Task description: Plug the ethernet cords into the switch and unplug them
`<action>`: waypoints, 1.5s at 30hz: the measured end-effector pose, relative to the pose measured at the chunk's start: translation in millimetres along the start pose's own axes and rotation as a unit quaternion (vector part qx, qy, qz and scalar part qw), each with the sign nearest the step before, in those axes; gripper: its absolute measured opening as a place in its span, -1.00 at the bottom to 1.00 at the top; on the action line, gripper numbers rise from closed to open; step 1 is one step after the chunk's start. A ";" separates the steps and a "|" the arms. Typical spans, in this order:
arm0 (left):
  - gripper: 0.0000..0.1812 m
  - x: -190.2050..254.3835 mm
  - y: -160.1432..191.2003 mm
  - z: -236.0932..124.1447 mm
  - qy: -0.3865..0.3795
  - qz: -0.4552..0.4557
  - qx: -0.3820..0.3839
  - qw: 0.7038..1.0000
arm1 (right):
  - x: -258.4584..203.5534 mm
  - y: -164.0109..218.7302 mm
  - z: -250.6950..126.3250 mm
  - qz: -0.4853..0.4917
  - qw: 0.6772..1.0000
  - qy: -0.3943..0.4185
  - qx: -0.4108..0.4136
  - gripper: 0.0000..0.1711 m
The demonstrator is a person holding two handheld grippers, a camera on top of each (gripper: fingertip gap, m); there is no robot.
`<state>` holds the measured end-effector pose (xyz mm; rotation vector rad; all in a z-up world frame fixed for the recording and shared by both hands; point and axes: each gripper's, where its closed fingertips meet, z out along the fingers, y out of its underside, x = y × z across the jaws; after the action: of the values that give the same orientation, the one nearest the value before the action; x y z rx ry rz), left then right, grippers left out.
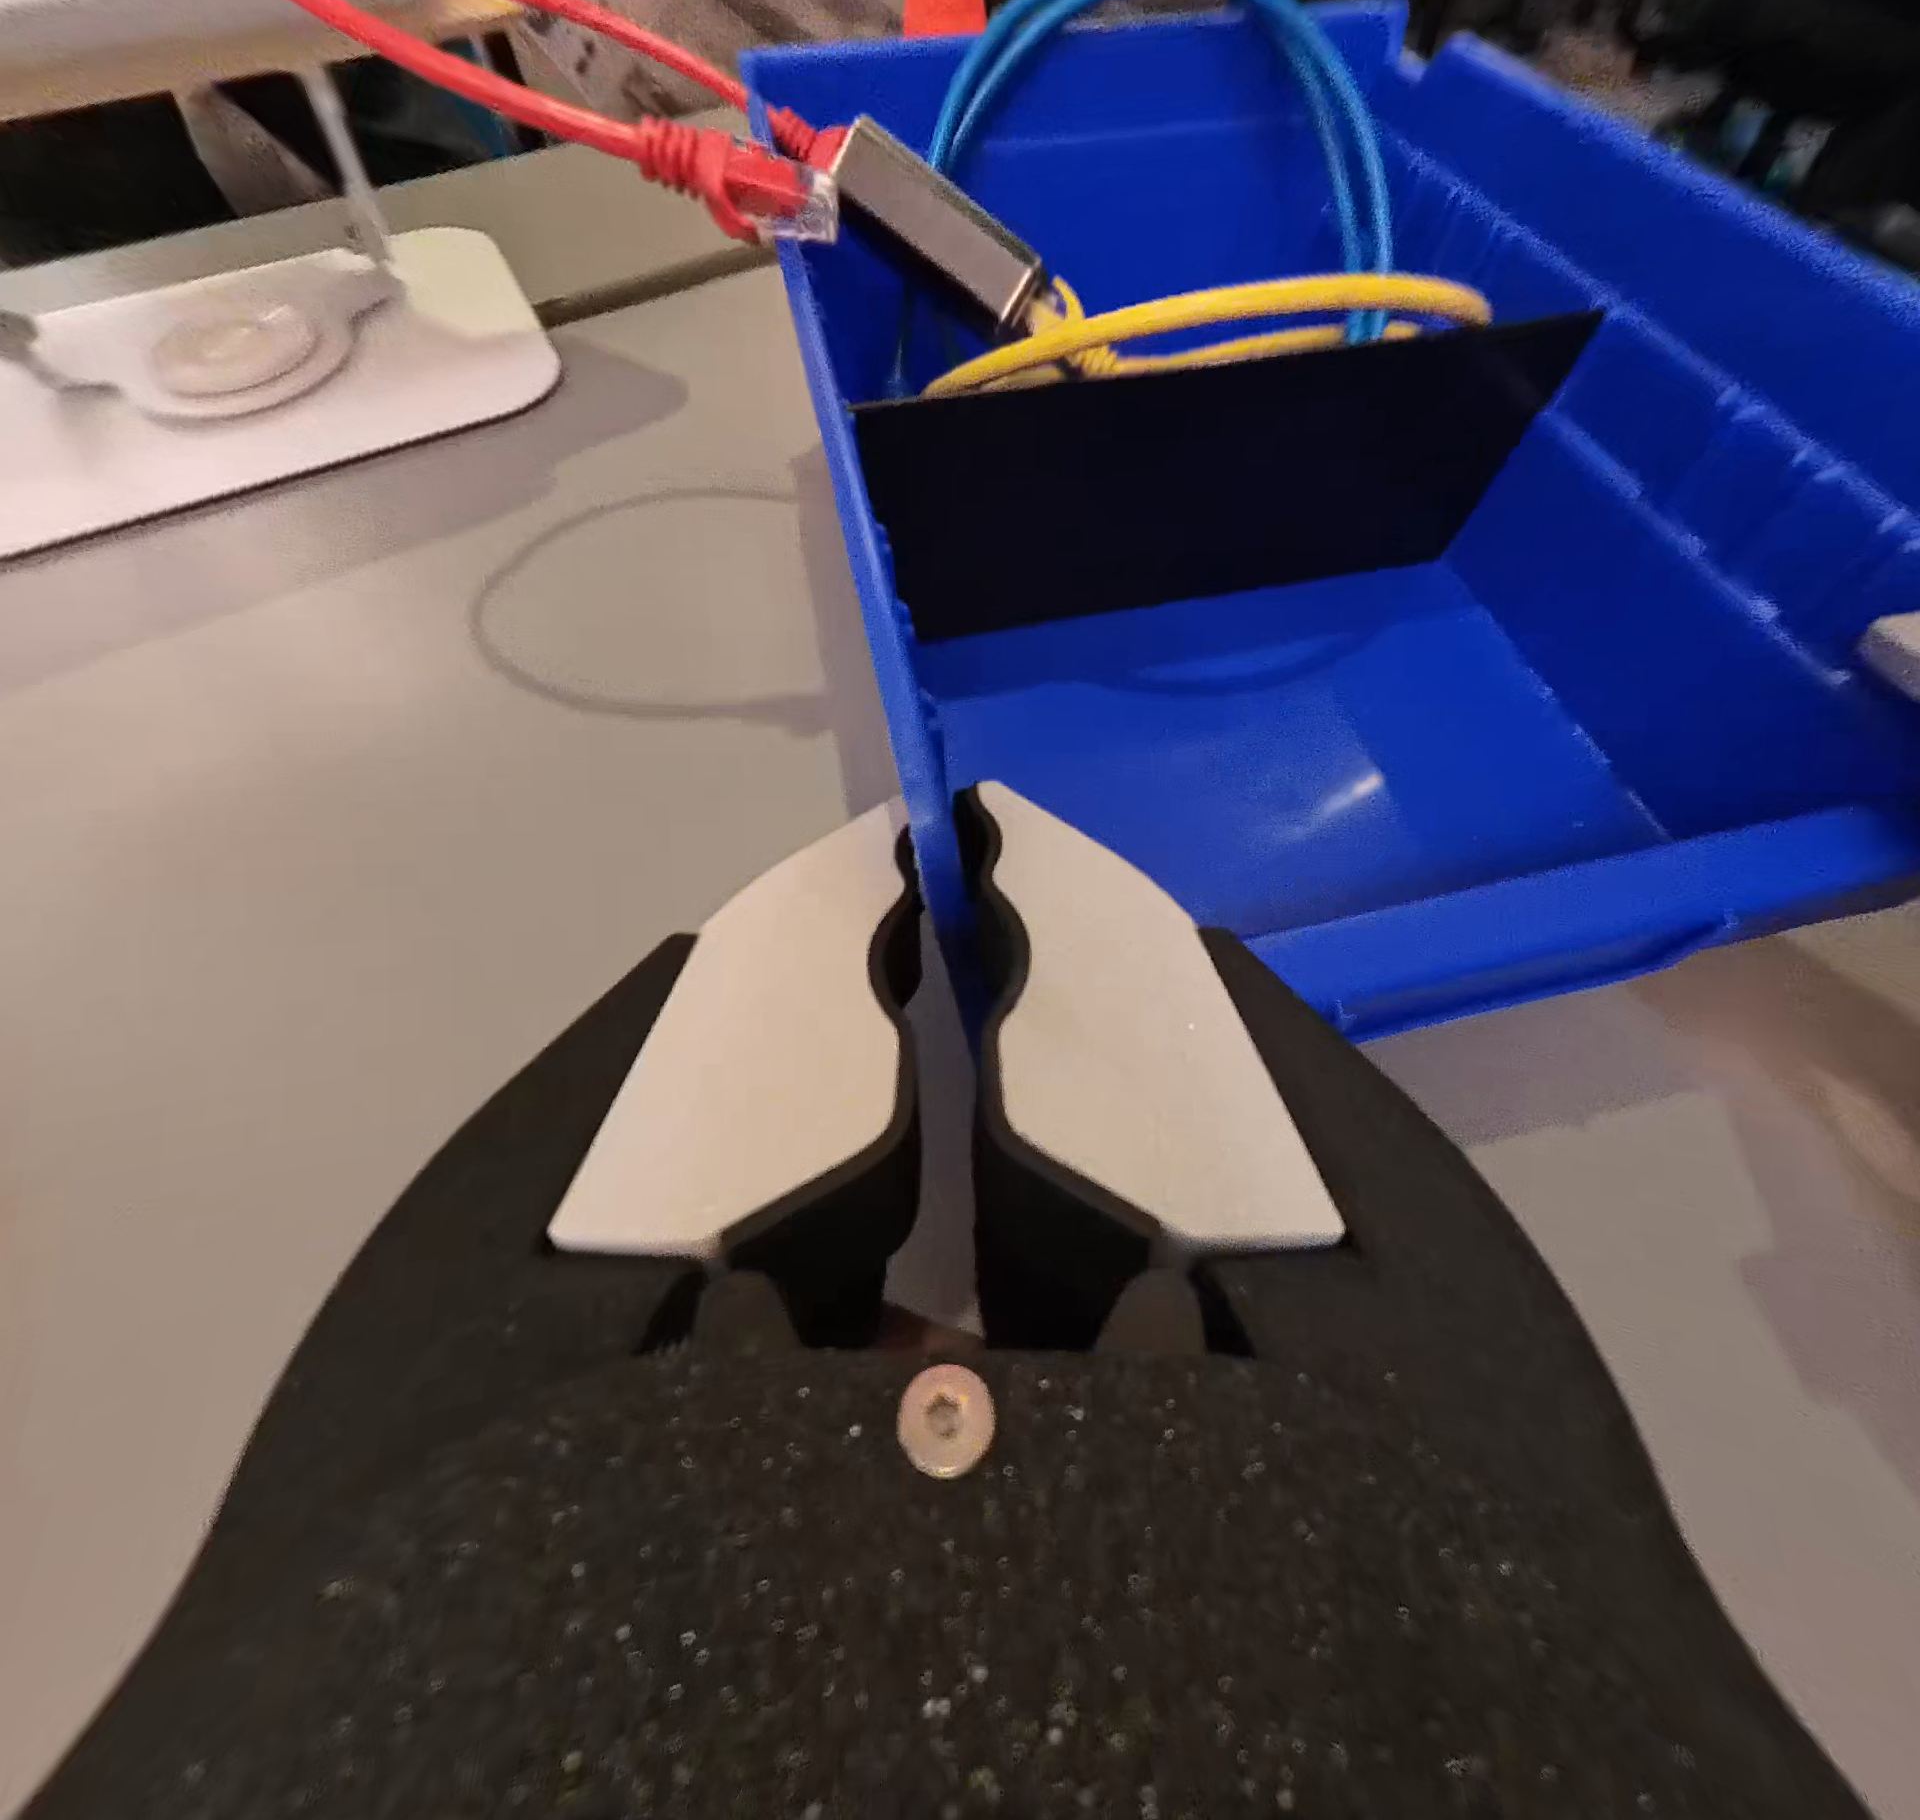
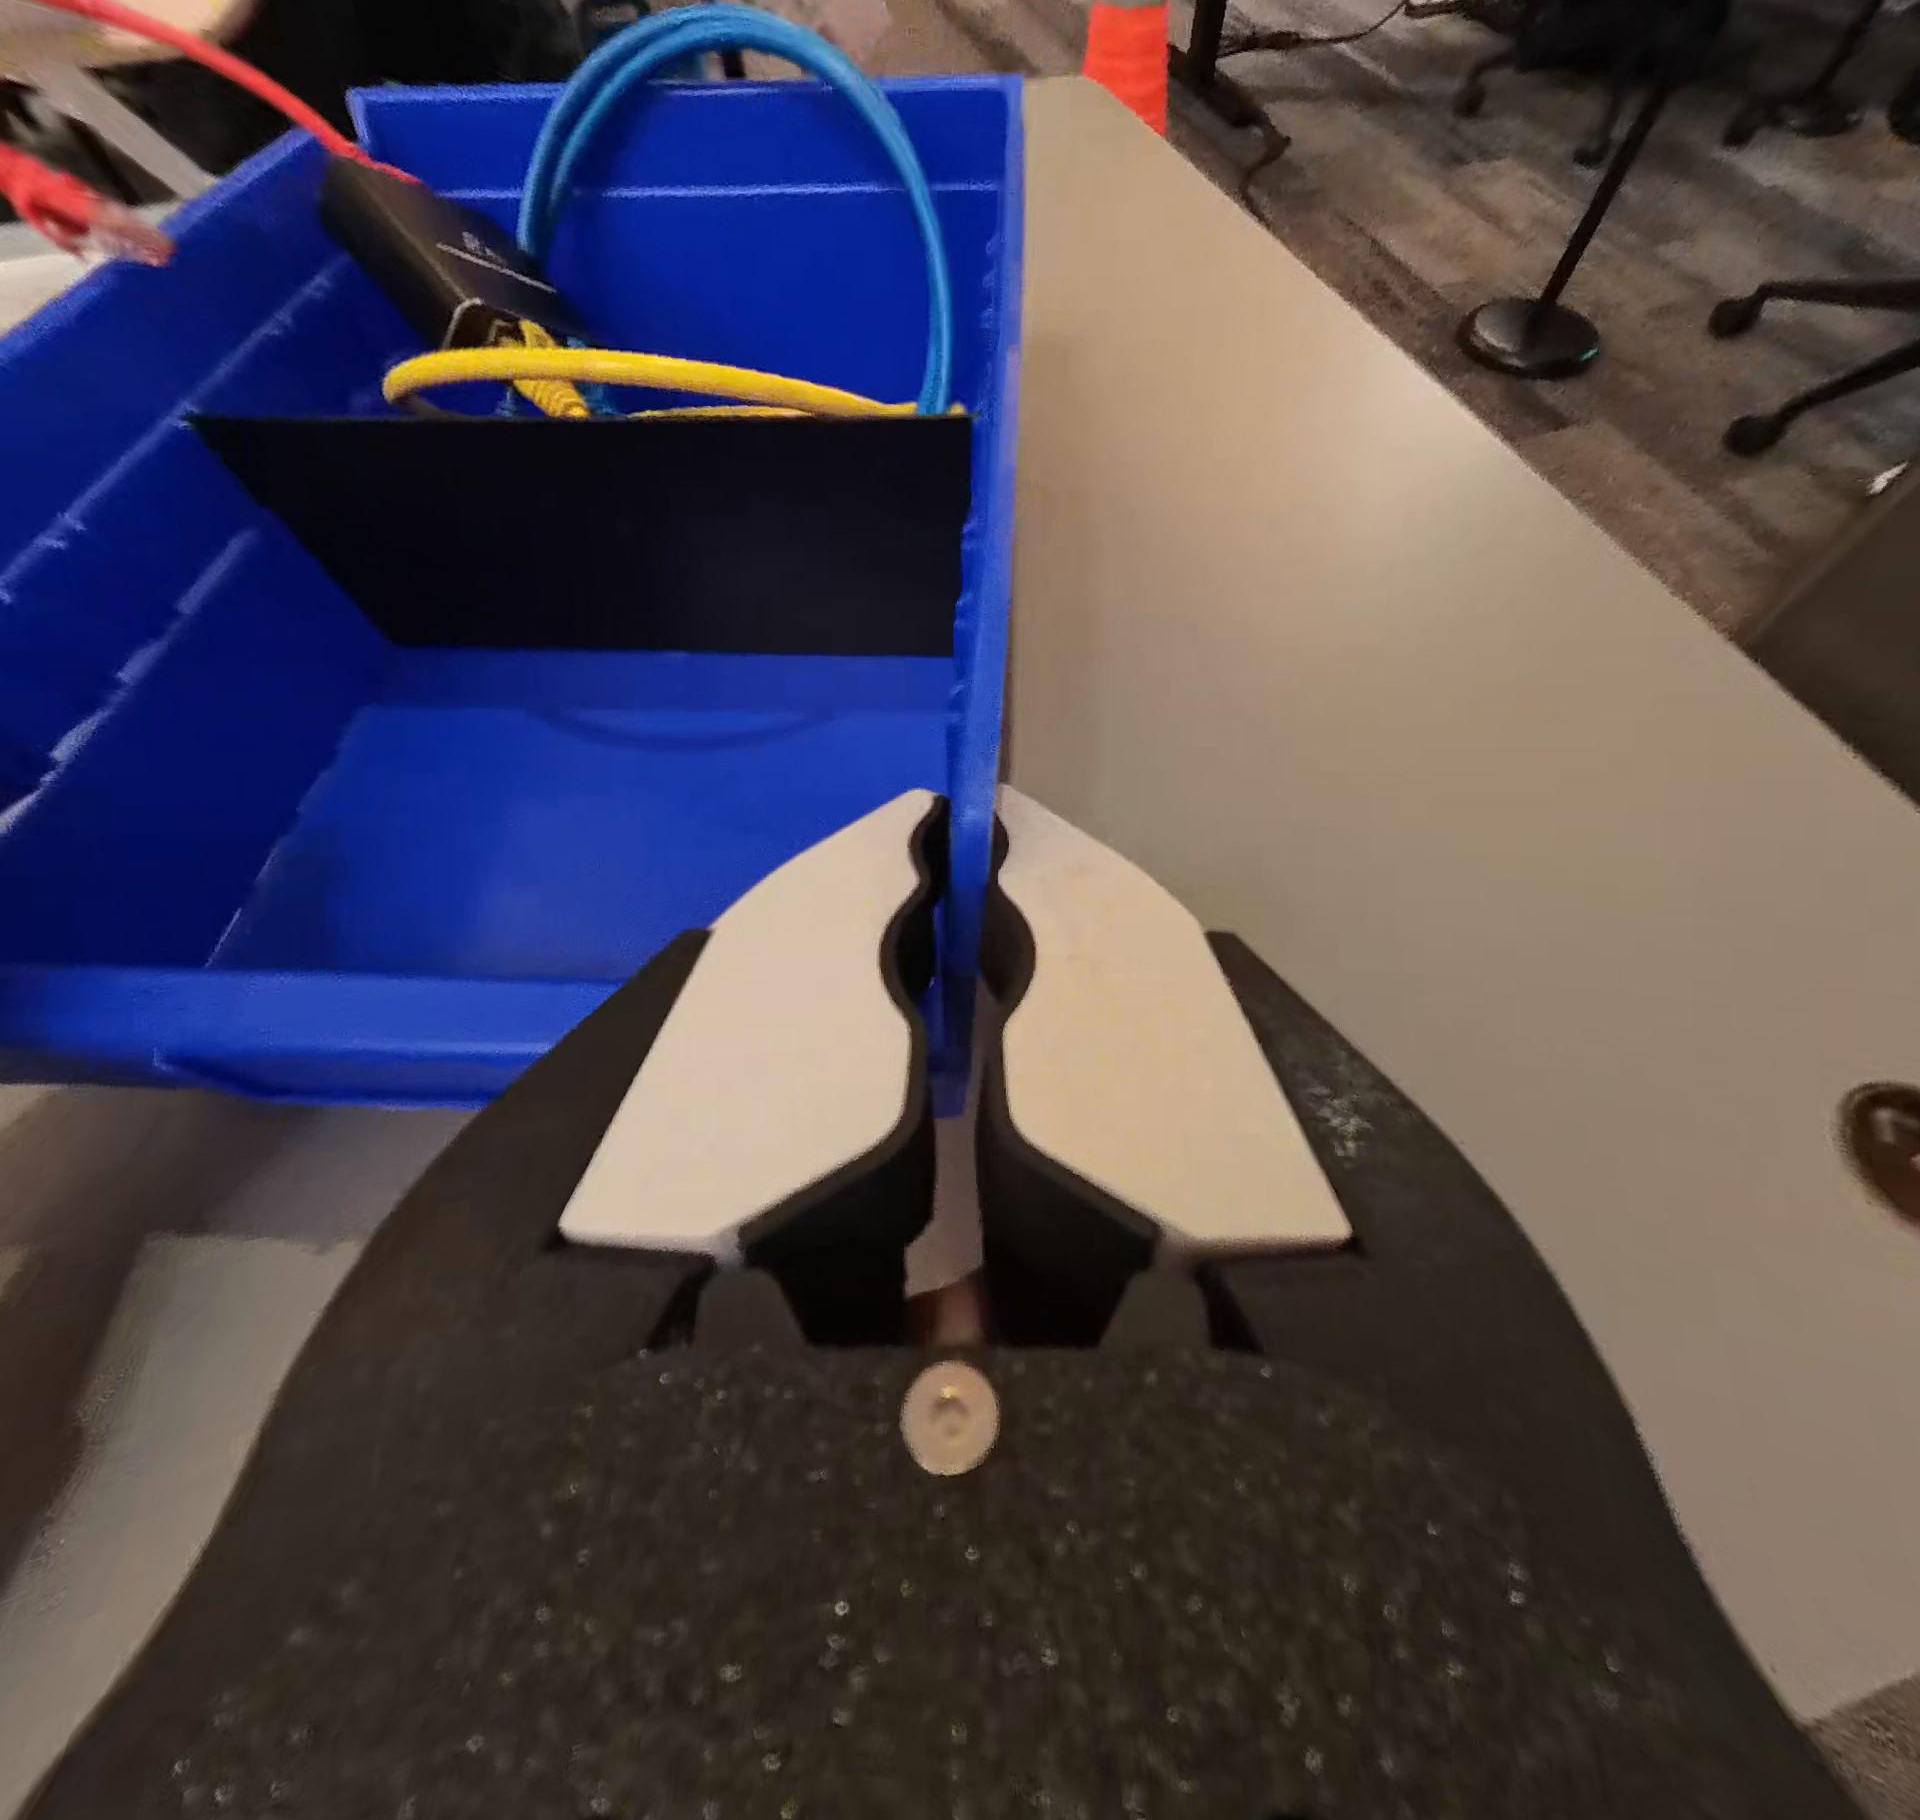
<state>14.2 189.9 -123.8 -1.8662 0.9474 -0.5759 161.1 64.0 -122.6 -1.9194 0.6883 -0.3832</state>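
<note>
Grey desk [image 2: 1351, 627] carries a blue bin [image 1: 1351, 835], with an orange cone [image 2: 1127, 4] and chair legs on the floor beyond. Each claw is nearly closed, pinching a side wall of the bin: the left claw [image 1: 945, 835] on the left wall, the right claw [image 2: 971, 835] on the right wall, probably to steady or shift the bin. A black divider [image 2: 623, 523] fences off the far compartment. There the switch [image 1: 935, 212] leans tilted against the left wall, with the yellow cord [image 1: 1247, 310] and blue cord [image 2: 779, 108]. A red cord [image 1: 520, 77] trails out over the rim, its plug [image 1: 774, 196] hanging loose just beside the switch.
</note>
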 end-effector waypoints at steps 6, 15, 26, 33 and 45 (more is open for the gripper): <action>-0.96 -71.2 10.9 -84.6 -0.088 -0.011 0.056 0.994 | -89.5 -8.3 -31.3 -0.022 0.995 -0.086 0.053 -0.98; -0.95 -193.2 53.1 -131.6 -0.182 -0.052 0.026 0.982 | -236.4 -0.6 -9.6 -0.082 0.978 -0.188 0.027 -0.98; -0.67 -192.1 40.0 -194.0 -0.053 -0.135 0.099 0.985 | -230.7 2.8 -27.6 -0.124 0.957 -0.255 0.065 -0.72; -0.44 -358.2 108.2 -320.1 -0.279 -0.136 0.056 0.949 | -249.0 -17.2 -82.0 -0.213 0.917 -0.292 0.167 -0.65; -0.96 -428.1 141.0 -259.6 -0.179 -0.152 -0.042 0.971 | -417.0 96.6 -152.7 -0.290 0.826 -0.484 0.013 -0.47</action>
<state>-477.2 360.2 -129.9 -2.1189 0.4580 -0.3605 -278.1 180.5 -128.1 -1.9428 -0.5823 0.2462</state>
